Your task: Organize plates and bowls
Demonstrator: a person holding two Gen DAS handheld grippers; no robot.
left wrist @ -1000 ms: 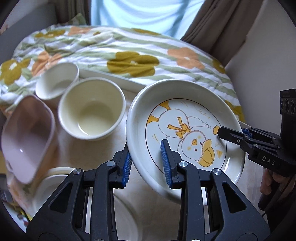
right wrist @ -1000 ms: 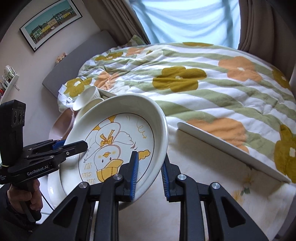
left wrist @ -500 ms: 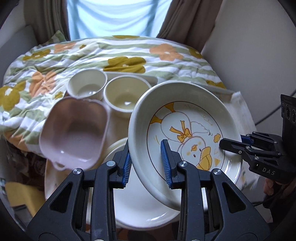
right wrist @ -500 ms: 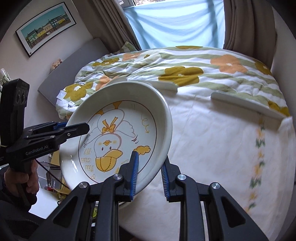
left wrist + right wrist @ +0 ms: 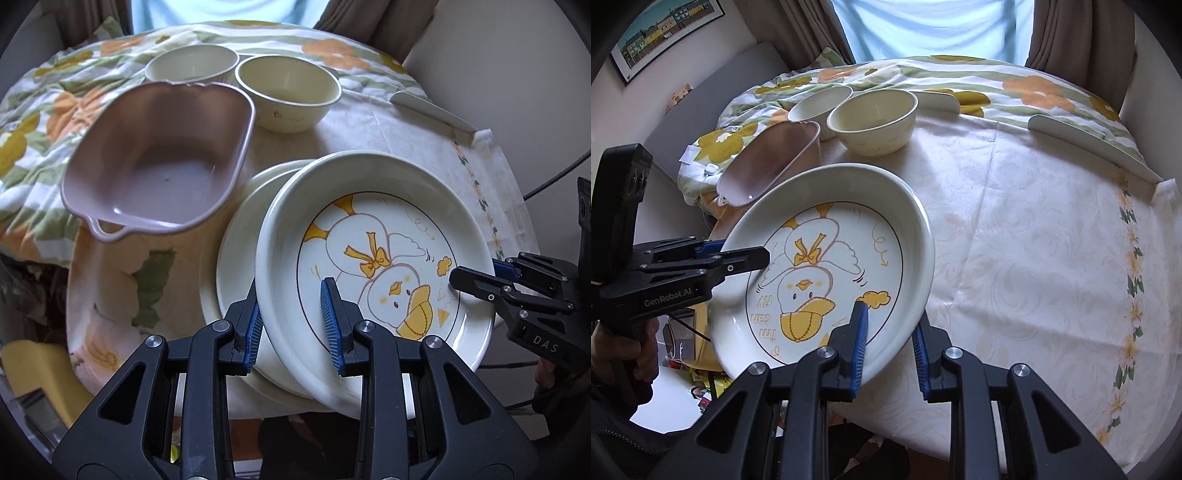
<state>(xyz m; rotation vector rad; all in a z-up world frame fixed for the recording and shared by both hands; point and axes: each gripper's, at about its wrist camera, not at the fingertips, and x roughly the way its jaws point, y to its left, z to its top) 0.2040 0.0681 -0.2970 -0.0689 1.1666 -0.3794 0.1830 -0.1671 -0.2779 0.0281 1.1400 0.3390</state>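
Observation:
A cream duck plate (image 5: 373, 266) is held by both grippers, tilted, above a plain cream plate (image 5: 236, 258) on the table. My left gripper (image 5: 291, 325) is shut on the duck plate's near rim. My right gripper (image 5: 890, 343) is shut on its opposite rim; the plate also shows in the right wrist view (image 5: 827, 266). A pink square bowl (image 5: 159, 162) sits to the left. Two cream bowls, one in front (image 5: 288, 92) and one behind (image 5: 192, 66), stand further back.
The table has a pale patterned cloth (image 5: 1034, 240). A floral striped quilt (image 5: 960, 74) lies behind it. White table rim pieces (image 5: 1089, 144) stick up at the far right. The table's front edge drops to a cluttered floor (image 5: 698, 387).
Both grippers carried the duck plate back and down toward the near table edge; it is now over the plain plate. The bowls appear farther away.

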